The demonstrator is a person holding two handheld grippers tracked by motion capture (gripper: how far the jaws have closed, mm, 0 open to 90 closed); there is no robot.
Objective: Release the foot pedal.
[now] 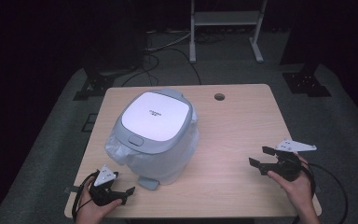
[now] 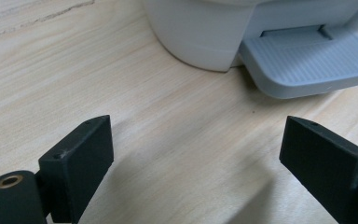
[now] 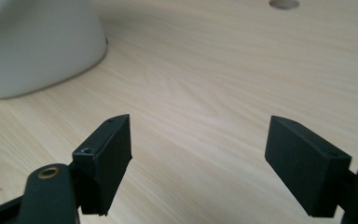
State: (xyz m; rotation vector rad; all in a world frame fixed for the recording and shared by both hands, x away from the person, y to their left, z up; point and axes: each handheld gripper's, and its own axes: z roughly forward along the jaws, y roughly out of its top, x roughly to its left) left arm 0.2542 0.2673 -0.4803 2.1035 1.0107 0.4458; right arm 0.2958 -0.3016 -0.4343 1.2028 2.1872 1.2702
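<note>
A small white pedal bin (image 1: 156,135) with a grey-rimmed shut lid (image 1: 154,115) stands on the left half of the wooden table (image 1: 235,126). A clear plastic liner (image 1: 117,148) bulges out under its rim. Its grey foot pedal (image 1: 148,182) (image 2: 307,63) points toward the front edge. My left gripper (image 1: 122,190) (image 2: 196,163) rests open at the front left, just short of the pedal, nothing between its jaws. At the front right my right gripper (image 1: 261,158) (image 3: 198,163) is open and empty, aimed left toward the bin's base (image 3: 37,51).
A round cable hole (image 1: 219,97) (image 3: 284,3) sits in the tabletop at the back. Beyond the table stand a white metal frame (image 1: 226,28) and loose cables (image 1: 168,46) on the grey floor. Bare wood lies between the bin and my right gripper.
</note>
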